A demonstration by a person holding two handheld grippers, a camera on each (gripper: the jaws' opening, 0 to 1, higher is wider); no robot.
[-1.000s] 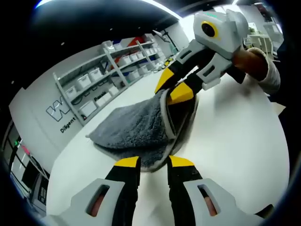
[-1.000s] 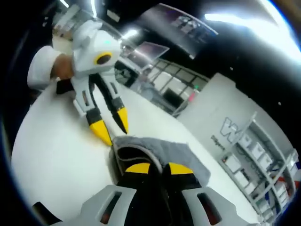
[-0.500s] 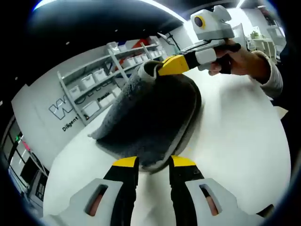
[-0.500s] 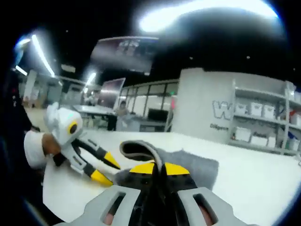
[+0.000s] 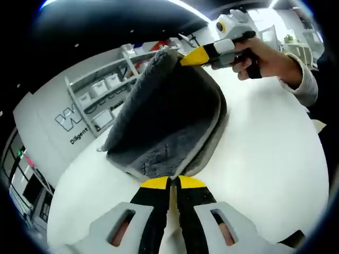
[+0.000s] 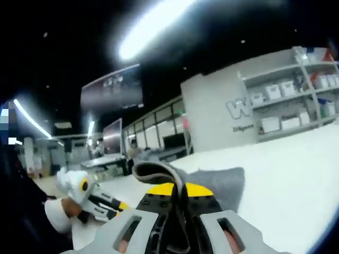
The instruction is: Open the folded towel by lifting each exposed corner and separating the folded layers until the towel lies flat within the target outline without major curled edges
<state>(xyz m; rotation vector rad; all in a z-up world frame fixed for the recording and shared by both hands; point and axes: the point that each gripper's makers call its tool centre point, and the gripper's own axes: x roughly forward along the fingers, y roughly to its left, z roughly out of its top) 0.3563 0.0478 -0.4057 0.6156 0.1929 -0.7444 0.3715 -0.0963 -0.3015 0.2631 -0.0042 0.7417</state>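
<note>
The grey towel [image 5: 164, 121] lies on the white table [image 5: 265, 159], with its upper layer pulled up into a steep tent. My left gripper [image 5: 172, 182] is shut on the towel's near edge, down at table height. In the left gripper view, my right gripper [image 5: 198, 54] holds the raised corner high, with a hand [image 5: 265, 55] behind it. In the right gripper view, my right gripper [image 6: 174, 189] is shut on a curled fold of the towel [image 6: 159, 170]. The left gripper [image 6: 119, 205] lies low at the left, held by a white-sleeved hand.
The white table [image 6: 296, 164] stretches wide to the right of the towel. Shelves with white bins [image 5: 106, 90] stand against a lettered wall behind it, and the same shelves [image 6: 286, 90] appear far off. A person's sleeve [image 5: 304, 87] reaches in along the table's right side.
My right gripper has lifted the towel's corner higher, so the top layer now stands up. My left gripper's jaws, open before, have shut on the towel's near edge.
</note>
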